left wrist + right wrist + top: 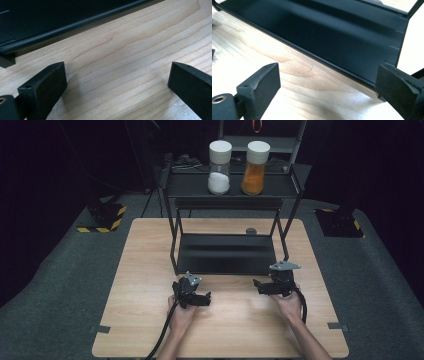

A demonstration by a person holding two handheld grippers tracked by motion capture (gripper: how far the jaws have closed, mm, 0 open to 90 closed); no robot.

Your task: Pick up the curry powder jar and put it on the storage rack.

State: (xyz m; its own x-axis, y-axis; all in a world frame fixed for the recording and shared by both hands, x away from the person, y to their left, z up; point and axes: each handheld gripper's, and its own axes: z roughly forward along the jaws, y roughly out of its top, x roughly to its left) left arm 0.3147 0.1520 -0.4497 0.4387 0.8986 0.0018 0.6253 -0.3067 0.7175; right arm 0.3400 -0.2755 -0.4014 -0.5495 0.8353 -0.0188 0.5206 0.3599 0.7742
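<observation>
High view: left gripper [207, 299] and right gripper [256, 285] hover over the table [150, 270], just in front of the rack [225, 255], well apart. Both jaw pairs gape wide, gripping nothing. Two jars [219, 161] stand atop the rack.

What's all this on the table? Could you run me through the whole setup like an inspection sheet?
Surface: pale wooden table, bare in front of the hands.
Job's things: black two-level rack; on its top shelf stand a jar of white powder and a jar of orange powder, side by side, both capped.
Clutter: small dark round thing on the table behind the rack; too small to identify.
Tongs: left tongs and right tongs open, holding nothing, low over the wood before the rack.
Cables: a black cable trails from the left tongs.
Surroundings: grey floor, dark room, yellow-black striped bases.
</observation>
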